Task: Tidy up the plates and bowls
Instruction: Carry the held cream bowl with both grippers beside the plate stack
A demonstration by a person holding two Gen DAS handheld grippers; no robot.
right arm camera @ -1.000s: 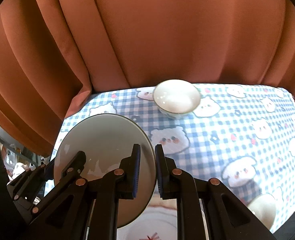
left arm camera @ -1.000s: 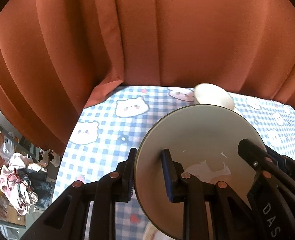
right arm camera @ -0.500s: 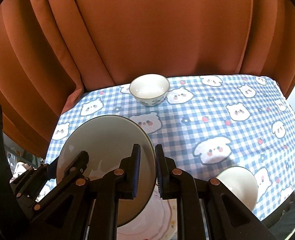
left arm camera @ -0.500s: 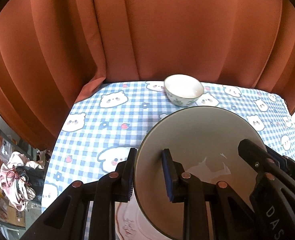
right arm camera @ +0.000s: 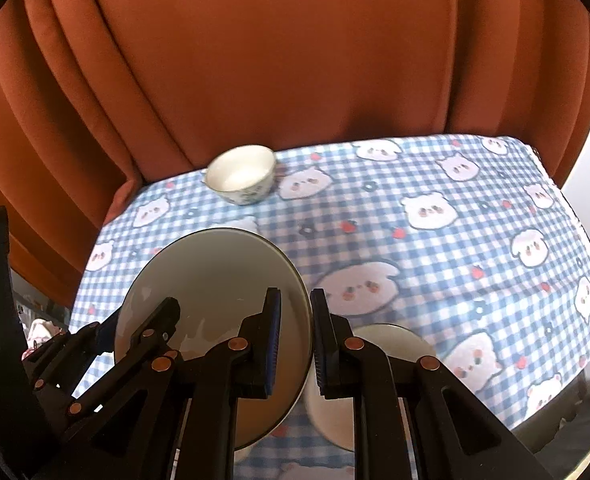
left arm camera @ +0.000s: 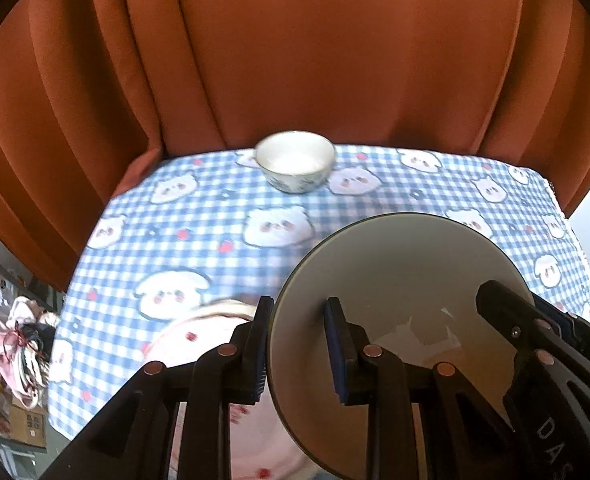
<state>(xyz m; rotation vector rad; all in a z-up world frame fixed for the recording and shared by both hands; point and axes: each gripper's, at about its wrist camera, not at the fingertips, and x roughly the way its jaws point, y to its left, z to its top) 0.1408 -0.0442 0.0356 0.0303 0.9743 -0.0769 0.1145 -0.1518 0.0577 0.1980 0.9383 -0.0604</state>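
Grey plate, tilted with its face toward the cameras, clamped at opposite rims by both hand-held grippers.

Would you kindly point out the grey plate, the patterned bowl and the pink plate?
grey plate (left arm camera: 395,280): left wrist view, bare inner face.
patterned bowl (right arm camera: 241,174): right wrist view, white inside.
pink plate (left arm camera: 199,332): left wrist view, upper rim area.

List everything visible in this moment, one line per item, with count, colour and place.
Grey plate: one, grey, held off the table by both grippers.
Patterned bowl: one, white inside, far edge of table.
Plain bowl: one, white, near edge, under right gripper.
Pink plate: one, pale pink, near edge, below left gripper.
Tablecloth: one, blue-white check with bears.
Curtain: rust orange, behind table.
Left gripper: black, jaws clamp plate rim.
Right gripper: black, jaws clamp opposite rim.
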